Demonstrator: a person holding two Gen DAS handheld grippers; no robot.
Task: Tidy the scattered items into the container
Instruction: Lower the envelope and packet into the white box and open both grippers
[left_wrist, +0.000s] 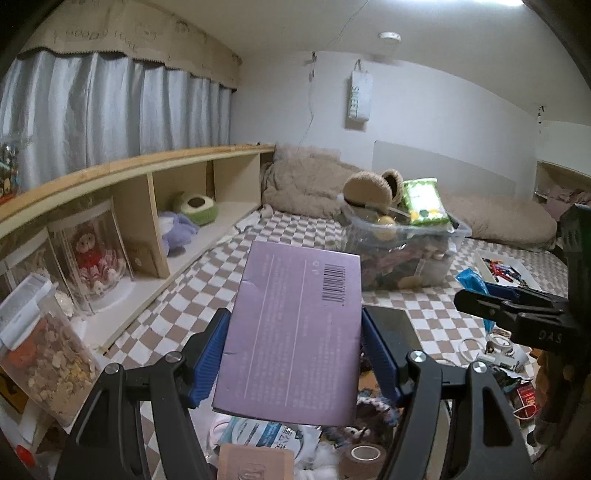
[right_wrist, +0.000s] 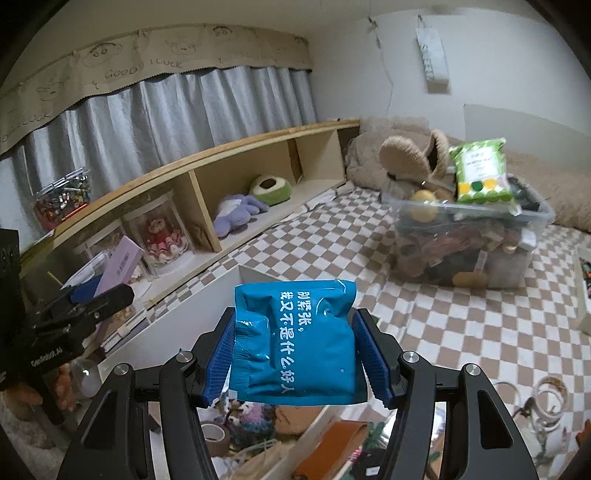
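Observation:
My left gripper (left_wrist: 295, 354) is shut on a flat purple box (left_wrist: 295, 332) with a barcode and holds it above the checkered bed. My right gripper (right_wrist: 295, 354) is shut on a blue snack packet (right_wrist: 295, 339) with white lettering, also held in the air. The clear plastic container (left_wrist: 406, 254) stands ahead on the bed, heaped with items, with a plush toy (left_wrist: 373, 186) and a green wipes pack (left_wrist: 423, 201) on top. It also shows in the right wrist view (right_wrist: 469, 240). The right gripper appears at the right of the left wrist view (left_wrist: 517, 317), and the left gripper with the purple box (right_wrist: 118, 266) shows at the left of the right wrist view.
A wooden shelf (left_wrist: 129, 173) with plush toys and jars runs along the left. Tape rolls (left_wrist: 364, 456), packets and small clutter lie below the grippers. A white tray of crayons (left_wrist: 506, 271) sits right of the container. Pillows (left_wrist: 498, 218) lie at the back.

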